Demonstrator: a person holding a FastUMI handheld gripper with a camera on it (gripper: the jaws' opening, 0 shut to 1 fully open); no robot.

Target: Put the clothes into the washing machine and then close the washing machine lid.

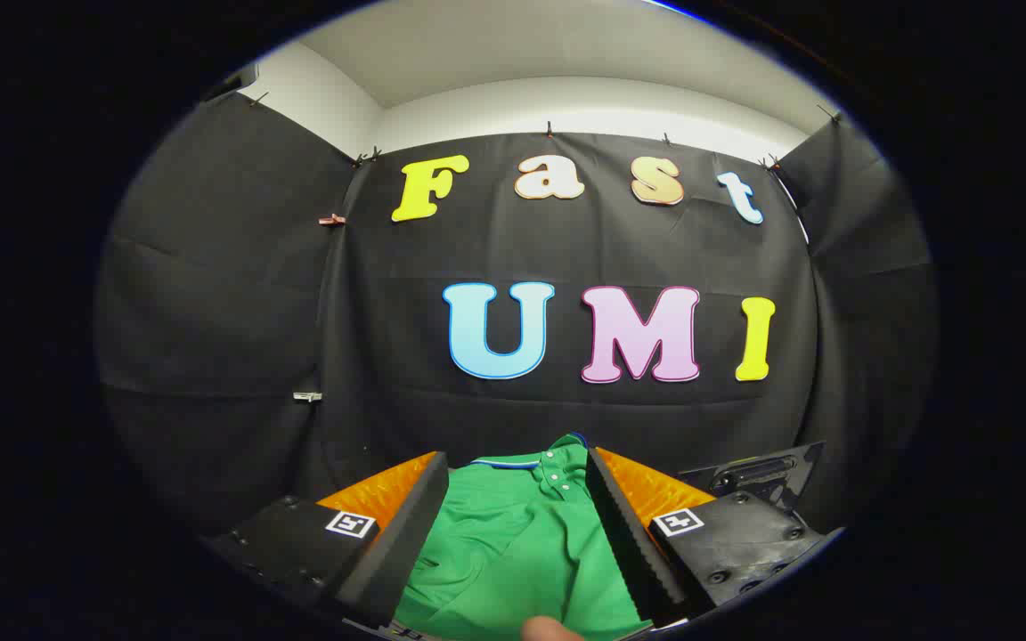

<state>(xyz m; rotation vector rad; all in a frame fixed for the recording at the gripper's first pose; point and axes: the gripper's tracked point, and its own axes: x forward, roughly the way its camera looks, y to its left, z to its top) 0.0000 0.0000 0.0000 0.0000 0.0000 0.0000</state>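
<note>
We are facing the booth's black cloth wall [566, 356], which is taking up most of the scene ahead and folding round on both sides; above its clipped top edge a pale upper wall [584, 107] and ceiling are showing. The room between the gripper and the cloth is looking open, with nothing standing in it that we can make out.

Lower down, we are seeing a green shirt [522, 543] with a buttoned placket and a blue-trimmed collar, lying between the two fingers and reaching forward to about their tips, its collar edge just at the foot of the cloth wall. The gripper [517, 472] is holding its jaws spread wide, one finger along each side of the shirt; the fabric is running right up to both inner edges, but we cannot tell whether either finger is pressing on it, so we are reading the jaws as released rather than grasping.

Just beyond the right finger, a dark panel with a slotted recess [758, 472] is jutting up against the cloth; we cannot tell what it belongs to.

Nearest of all, a fingertip [549, 630] of the person is showing over the shirt's near edge, between the fingers' bases.
</note>
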